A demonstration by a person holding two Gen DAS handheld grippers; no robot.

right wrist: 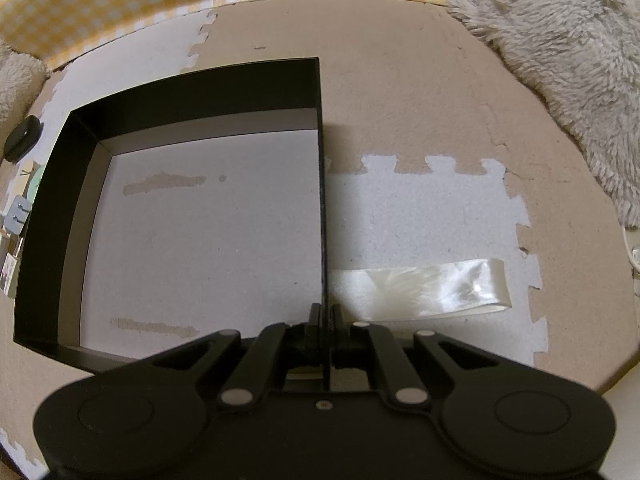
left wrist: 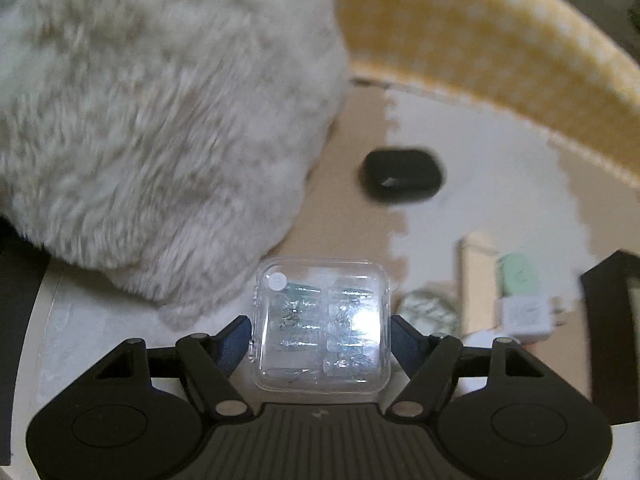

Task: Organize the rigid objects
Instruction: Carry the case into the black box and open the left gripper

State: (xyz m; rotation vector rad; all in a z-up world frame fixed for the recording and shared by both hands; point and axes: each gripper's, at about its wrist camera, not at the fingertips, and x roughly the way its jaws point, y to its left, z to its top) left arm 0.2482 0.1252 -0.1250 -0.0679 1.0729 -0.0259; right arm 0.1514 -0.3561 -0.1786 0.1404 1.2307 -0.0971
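My left gripper is shut on a clear plastic case with small parts inside, held above the foam mat beside a fluffy white plush. My right gripper is shut on the right wall of a black open box with a pale bare floor; the box rests on the mat. A corner of the box shows at the right edge of the left wrist view. A black oval case lies on the mat ahead of the left gripper and shows small in the right wrist view.
A white charger plug, a mint-green item, a tan block and a patterned round thing lie left of the box. A white satin ribbon lies right of it. Yellow checked fabric borders the mat. Plush sits far right.
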